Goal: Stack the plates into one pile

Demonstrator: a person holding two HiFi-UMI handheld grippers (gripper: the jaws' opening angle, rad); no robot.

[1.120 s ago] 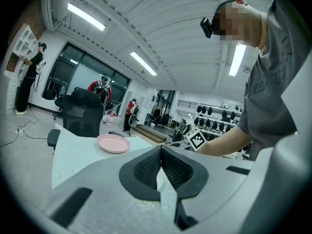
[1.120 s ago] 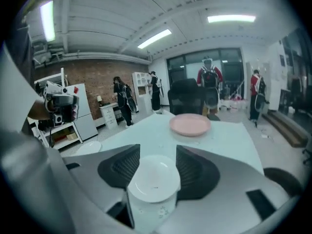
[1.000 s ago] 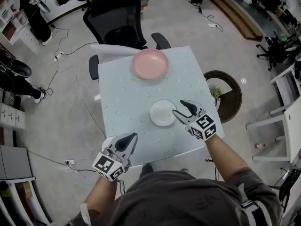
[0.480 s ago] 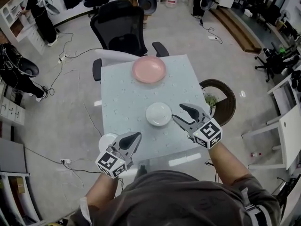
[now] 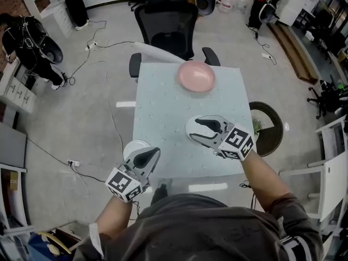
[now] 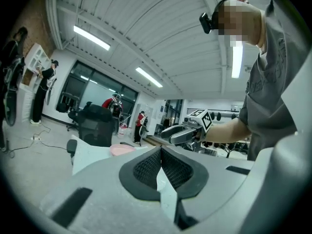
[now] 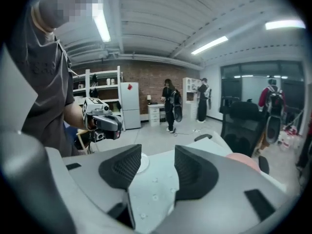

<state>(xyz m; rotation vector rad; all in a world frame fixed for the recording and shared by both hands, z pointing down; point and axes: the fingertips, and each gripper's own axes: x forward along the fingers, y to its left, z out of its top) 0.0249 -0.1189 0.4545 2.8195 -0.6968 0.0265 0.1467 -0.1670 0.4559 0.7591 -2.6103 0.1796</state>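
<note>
On the table [image 5: 163, 105], the far plate [image 5: 196, 75] lies behind the near plate [image 5: 191, 137].

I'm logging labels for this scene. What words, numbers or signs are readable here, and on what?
No text here is readable.
Left cube and right cube: square black-and-white marker patterns, no words or numbers.
Shirt: faint print, too blurred to read.
</note>
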